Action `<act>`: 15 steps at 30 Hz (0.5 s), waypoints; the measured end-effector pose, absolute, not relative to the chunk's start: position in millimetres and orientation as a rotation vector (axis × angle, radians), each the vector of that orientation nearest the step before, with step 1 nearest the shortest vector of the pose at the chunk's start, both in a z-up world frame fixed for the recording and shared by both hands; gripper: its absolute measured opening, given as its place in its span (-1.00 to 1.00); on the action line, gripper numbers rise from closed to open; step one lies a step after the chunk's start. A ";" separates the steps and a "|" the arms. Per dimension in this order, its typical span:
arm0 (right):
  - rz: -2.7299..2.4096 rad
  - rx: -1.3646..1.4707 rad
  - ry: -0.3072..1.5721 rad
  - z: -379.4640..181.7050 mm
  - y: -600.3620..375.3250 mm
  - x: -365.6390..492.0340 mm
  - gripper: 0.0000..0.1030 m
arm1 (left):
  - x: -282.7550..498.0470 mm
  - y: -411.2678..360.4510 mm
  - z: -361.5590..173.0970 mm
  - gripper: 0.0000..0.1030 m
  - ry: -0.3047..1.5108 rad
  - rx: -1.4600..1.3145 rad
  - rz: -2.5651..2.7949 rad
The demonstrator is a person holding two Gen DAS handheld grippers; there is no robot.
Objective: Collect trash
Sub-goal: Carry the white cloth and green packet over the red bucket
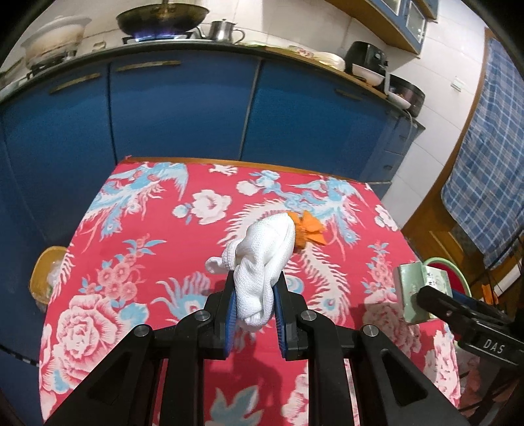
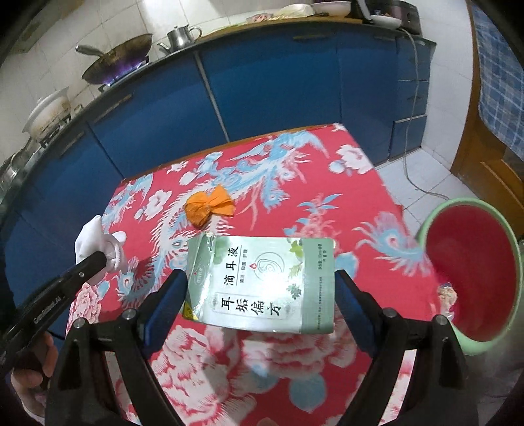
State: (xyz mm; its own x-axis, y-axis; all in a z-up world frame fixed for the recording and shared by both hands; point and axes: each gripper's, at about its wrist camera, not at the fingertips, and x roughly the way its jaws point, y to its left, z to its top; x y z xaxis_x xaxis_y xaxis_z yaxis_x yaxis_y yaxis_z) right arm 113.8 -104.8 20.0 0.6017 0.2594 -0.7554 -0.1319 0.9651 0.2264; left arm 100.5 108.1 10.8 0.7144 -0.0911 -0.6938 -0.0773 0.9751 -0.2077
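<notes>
My left gripper (image 1: 254,286) is shut on a crumpled white cloth (image 1: 262,259) and holds it above the red floral tablecloth (image 1: 147,229). My right gripper (image 2: 260,278) is shut on a pale green box (image 2: 262,283) with Chinese print, held above the table. An orange crumpled wrapper (image 2: 209,206) lies on the cloth beyond both grippers; it also shows in the left wrist view (image 1: 309,229) just behind the white cloth. A red bin with a green rim (image 2: 471,275) stands at the table's right side.
A yellow basket (image 1: 46,278) sits off the table's left edge. Blue cabinets (image 1: 183,111) run behind the table. On the counter a wok (image 1: 162,16) sits over a lit burner, beside a kettle (image 1: 224,31) and bowls.
</notes>
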 end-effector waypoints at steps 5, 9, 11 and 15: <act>0.203 0.166 0.874 27.0 -128.2 105.0 0.73 | 102.0 88.5 14.0 -0.60 0.788 -0.213 -0.046; 0.178 0.177 0.856 33.1 -149.0 98.7 0.73 | 104.5 70.2 17.6 -0.60 0.796 -0.200 -0.086; 0.161 0.182 0.846 35.9 -160.5 95.6 0.73 | 105.8 60.0 20.1 -0.60 0.801 -0.198 -0.114; 0.127 0.192 0.828 41.1 -183.6 89.3 0.73 | 108.7 38.3 25.7 -0.60 0.805 -0.183 -0.159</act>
